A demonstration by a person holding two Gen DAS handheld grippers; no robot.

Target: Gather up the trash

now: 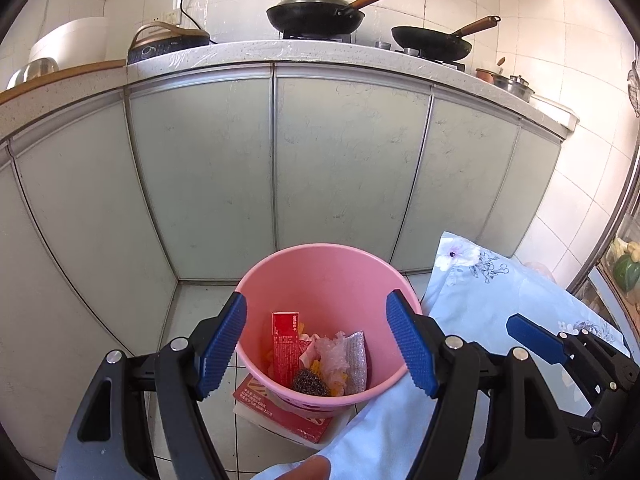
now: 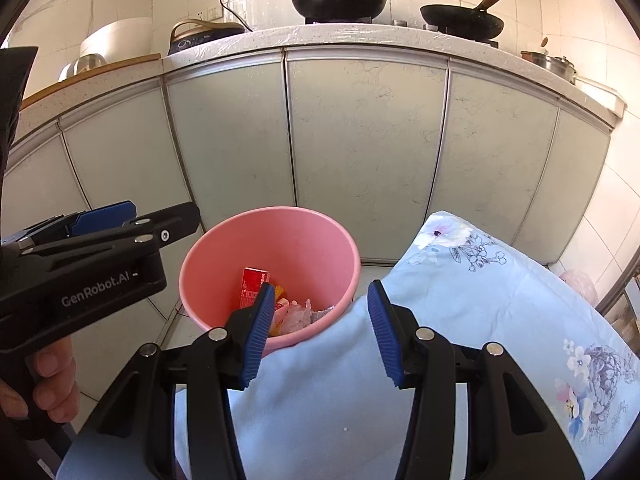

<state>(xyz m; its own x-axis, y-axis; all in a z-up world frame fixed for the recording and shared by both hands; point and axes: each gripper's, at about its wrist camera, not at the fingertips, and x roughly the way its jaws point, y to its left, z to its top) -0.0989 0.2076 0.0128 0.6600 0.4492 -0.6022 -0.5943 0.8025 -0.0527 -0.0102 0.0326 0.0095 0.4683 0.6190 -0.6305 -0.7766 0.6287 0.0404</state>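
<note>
We held both grippers over the floor in front of pale green glass-fronted cabinet doors (image 1: 344, 160). Left gripper (image 1: 320, 348) had its blue ribbed jaws standing well apart w/ nothing between the pads; the round pink plastic bin (image 1: 320, 276) sat on the tiled floor (image 1: 200, 312) framed between them. Right gripper (image 2: 320, 332) also had jaws apart, nothing clamped; behind the gap lay light blue floral-print cloth (image 2: 500, 300), which overlapped the bin's near right rim in the right wrist view.

The trash was already inside the bin: a red printed cardboard box (image 1: 285, 344) leaning upright toward the left side, a crumpled clear plastic wrap (image 1: 334, 354) beside it, a strip of silvery bubble-wrap (image 1: 357, 364) against the right wall, a dark metal scouring pad (image 1: 310, 382) at the near side, plus orange scraps (image 1: 269, 354) underneath. Bin stood partly on a flat red-and-white printed box (image 1: 276, 412) lying on the floor.

In the right wrist view the left gripper showed from the side at far left, fingers (image 2: 50, 380) of the hand wrapped round its black handle.

Up on the speckled stone tabletop (image 1: 248, 54): two black woks w/ wooden handles (image 1: 316, 14) (image 1: 432, 42) on a gas stove, a dark blue rice cooker (image 1: 168, 42), small steel pots (image 1: 512, 80) at far right.
</note>
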